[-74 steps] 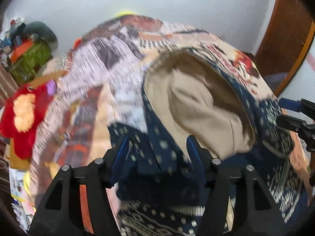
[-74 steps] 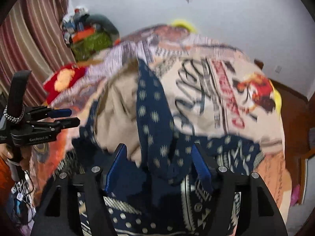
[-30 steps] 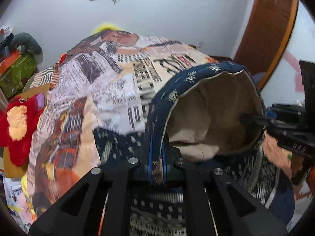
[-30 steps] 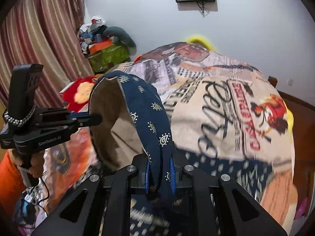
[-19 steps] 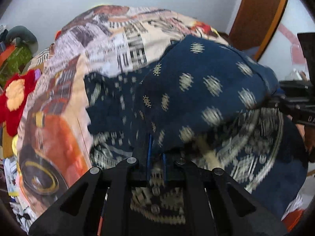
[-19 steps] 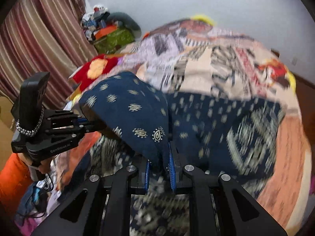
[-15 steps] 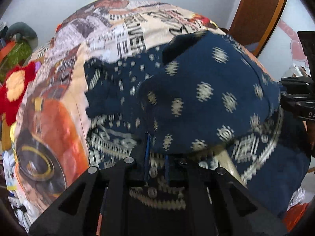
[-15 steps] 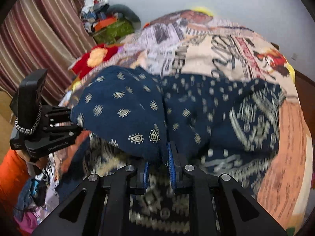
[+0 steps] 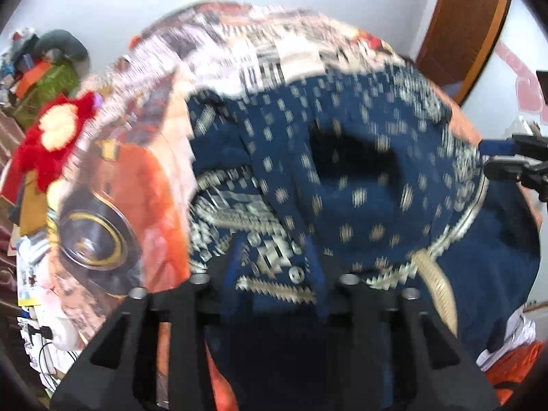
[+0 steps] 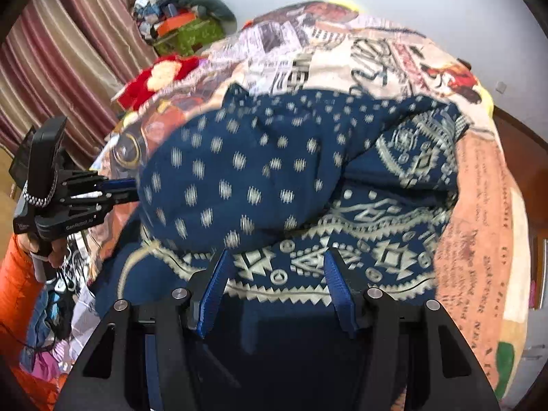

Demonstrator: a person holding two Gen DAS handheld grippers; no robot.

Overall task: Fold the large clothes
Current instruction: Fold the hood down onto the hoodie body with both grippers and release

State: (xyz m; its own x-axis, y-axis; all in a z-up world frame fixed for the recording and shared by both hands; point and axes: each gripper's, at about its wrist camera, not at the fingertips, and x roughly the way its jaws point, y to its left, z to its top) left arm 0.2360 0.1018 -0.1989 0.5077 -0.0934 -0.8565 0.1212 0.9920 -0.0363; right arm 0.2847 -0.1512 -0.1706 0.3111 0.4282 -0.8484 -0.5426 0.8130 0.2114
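1. Garment [image 10: 260, 178]: navy patterned cloth lies doubled over on the bed [image 10: 479, 205].
2. Left gripper [image 9: 274, 267] and right gripper [image 10: 277, 274]: jaws apart, holding nothing.
3. Step: fold laid; next, regrasp an edge for a second fold.

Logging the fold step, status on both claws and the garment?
Left claw open, right claw open, nothing gripped. Navy patterned garment lies folded over itself on the printed bedspread. Nothing in the way.
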